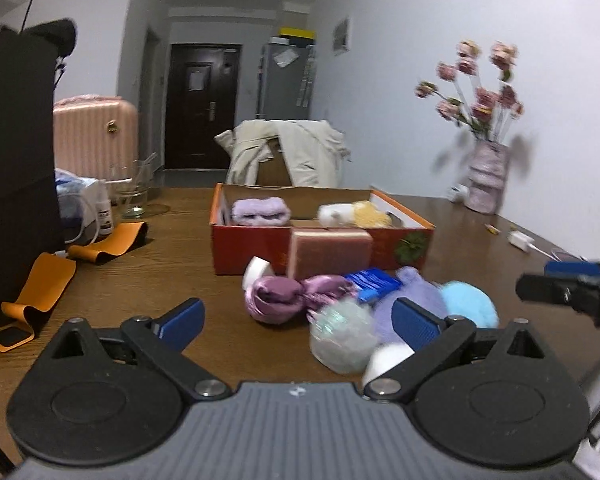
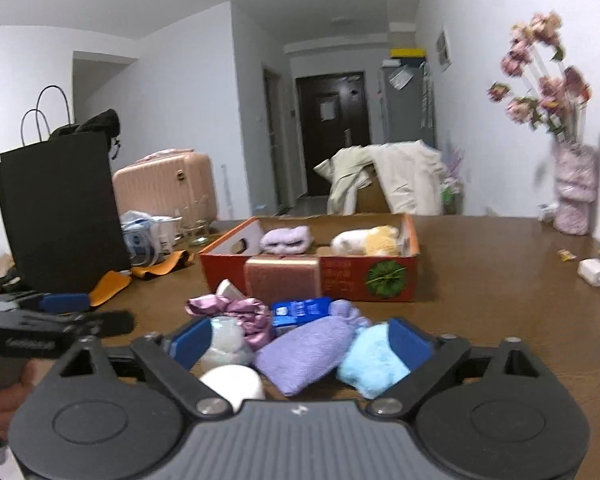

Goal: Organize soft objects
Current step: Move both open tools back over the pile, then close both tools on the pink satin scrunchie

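1. Soft objects: lilac pouch (image 2: 306, 354), blue plush (image 2: 374, 360) and satin scrunchie (image 1: 278, 298) lie heaped on the counter (image 1: 140, 280) before the red box (image 2: 380, 276), presumably awaiting sorting.
2. Box already holds a lilac plush (image 2: 286, 239) and a yellow plush (image 2: 370, 240).
3. Right gripper (image 2: 300, 344) and left gripper (image 1: 300, 320): jaws apart, nothing clamped, poised low over the heap.

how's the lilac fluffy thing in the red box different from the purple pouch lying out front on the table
The lilac fluffy thing already lies inside the red box; the purple pouch lies on the table in front of it. The fluffy thing looks plush, with a dark fringe along its front; the pouch is woven cloth, gathered at one end. The pouch sits between the open right gripper's fingers; the fluffy thing is far from both grippers. Both are pale purple.
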The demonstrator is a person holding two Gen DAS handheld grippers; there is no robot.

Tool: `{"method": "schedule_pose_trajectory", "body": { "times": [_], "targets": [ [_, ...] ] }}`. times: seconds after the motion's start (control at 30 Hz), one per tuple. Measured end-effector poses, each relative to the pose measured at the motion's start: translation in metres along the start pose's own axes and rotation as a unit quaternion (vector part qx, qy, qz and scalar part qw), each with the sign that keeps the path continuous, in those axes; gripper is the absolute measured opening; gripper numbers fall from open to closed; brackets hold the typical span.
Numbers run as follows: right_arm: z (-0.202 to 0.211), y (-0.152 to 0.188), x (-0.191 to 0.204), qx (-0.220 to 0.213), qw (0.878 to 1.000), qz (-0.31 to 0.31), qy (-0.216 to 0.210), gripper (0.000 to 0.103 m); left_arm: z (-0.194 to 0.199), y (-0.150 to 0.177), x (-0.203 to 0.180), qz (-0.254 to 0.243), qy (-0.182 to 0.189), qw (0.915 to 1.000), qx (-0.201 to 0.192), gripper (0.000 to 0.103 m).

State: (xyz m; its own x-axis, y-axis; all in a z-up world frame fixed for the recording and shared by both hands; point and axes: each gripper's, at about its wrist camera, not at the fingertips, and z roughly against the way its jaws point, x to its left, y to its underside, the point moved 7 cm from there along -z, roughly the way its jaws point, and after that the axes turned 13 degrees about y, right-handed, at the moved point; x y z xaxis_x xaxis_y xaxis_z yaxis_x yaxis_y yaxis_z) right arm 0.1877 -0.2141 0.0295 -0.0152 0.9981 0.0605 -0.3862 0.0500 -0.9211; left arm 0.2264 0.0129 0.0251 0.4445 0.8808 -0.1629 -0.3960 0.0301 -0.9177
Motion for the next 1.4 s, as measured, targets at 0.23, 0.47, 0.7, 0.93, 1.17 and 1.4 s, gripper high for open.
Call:
{"method": "schedule_pose_trajectory", "body": {
  "times": [0.23, 0.47, 0.7, 0.93, 1.17, 1.4],
  "targets": [
    [-0.067, 0.001, 0.027, 0.058, 0.998, 0.004, -0.034, 0.063, -0.061, -0.003, 0.037, 0.002, -0.012, 0.9991, 0.041, 0.073],
    [-0.145, 0.002, 0.055, 0.102, 0.993, 0.001, -0.061, 0.043, -0.118, 0.009, 0.062, 0.002, 0.015, 0.9958, 0.09, 0.045],
    [-0.18, 0.001, 0.074, 0.116, 0.99, 0.032, -0.068, 0.027, -0.128, 0.009, 0.07, 0.037, 0.065, 0.9935, 0.086, 0.018],
    [-0.193, 0.01, 0.084, 0.129, 0.987, 0.066, -0.068, 0.028, -0.129, 0.015, 0.07, 0.038, 0.06, 0.9929, 0.096, 0.011],
    [-0.192, 0.005, 0.073, 0.122, 0.99, 0.028, -0.07, 0.011, -0.118, 0.005, 0.063, 0.036, 0.057, 0.994, 0.086, 0.006],
    [-0.135, -0.028, 0.07, 0.051, 0.996, 0.04, -0.059, 0.011, -0.069, -0.031, 0.029, 0.008, 0.061, 0.9979, 0.021, 0.006]
  ]
}}
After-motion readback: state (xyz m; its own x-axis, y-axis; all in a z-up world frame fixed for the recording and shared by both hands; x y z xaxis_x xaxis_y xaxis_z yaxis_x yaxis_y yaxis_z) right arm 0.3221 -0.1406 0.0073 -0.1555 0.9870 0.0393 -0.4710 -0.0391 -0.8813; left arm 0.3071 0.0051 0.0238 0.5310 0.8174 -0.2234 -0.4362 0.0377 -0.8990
